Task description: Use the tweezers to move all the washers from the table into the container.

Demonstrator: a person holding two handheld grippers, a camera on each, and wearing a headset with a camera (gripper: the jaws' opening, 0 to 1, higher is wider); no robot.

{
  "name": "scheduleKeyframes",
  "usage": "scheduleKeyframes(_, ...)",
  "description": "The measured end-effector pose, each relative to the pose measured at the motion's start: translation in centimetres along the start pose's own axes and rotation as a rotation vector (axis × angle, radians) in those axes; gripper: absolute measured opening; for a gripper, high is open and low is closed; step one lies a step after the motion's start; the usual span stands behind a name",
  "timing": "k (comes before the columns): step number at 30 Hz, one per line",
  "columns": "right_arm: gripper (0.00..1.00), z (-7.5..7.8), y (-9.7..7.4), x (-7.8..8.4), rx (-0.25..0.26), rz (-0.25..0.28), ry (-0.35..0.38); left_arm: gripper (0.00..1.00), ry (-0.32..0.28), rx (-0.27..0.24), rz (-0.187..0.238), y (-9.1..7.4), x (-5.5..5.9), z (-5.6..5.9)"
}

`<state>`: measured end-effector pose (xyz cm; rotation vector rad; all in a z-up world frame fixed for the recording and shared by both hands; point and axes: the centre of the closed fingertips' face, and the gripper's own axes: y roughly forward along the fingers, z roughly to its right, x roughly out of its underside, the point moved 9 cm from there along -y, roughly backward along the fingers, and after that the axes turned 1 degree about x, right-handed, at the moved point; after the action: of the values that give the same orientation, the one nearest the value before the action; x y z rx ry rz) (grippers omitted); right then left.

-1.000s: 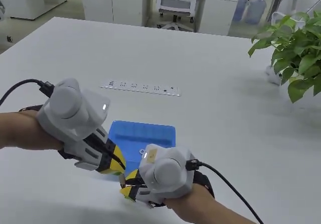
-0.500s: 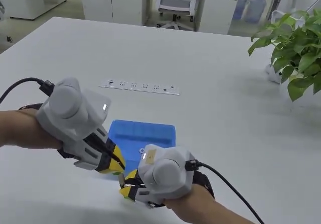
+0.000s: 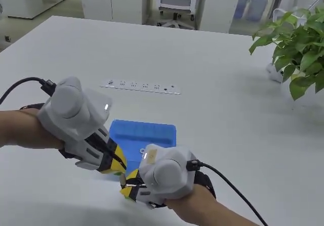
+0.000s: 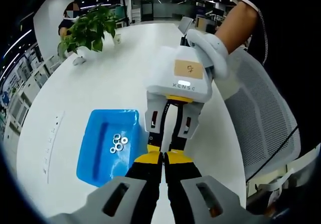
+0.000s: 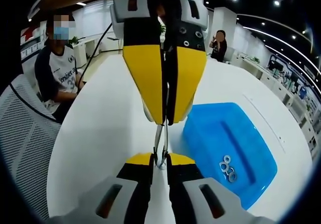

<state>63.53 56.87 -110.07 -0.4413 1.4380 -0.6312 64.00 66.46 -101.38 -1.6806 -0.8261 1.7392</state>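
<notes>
Left tongs (image 4: 163, 157) and right tongs (image 5: 159, 162) both pinch tweezers (image 5: 161, 133); beside them, container (image 4: 95, 156); gripper views reveal washers (image 4: 118, 143) inside.

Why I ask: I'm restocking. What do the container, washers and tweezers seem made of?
The container looks plastic: even bright blue, soft sheen. The washers look metal: silvery, glinting. The tweezers seem thin grey metal, though mostly hidden.

Your head view is bright and even, sharp throughout; the plant (image 3: 298, 48) at two o'clock casts a soft shadow on the table (image 3: 212, 84). Your gripper views bow strongly at the edges; ceiling lights (image 5: 277, 3) glare at one o'clock in the right one.
</notes>
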Motion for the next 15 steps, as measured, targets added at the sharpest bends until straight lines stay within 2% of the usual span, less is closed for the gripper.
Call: scheduleKeyframes(15, 0.1, -0.04, -0.08, 0.15, 0.007, -0.003, 0.032, 0.05, 0.007, 0.007, 0.006, 0.36, -0.35, -0.08)
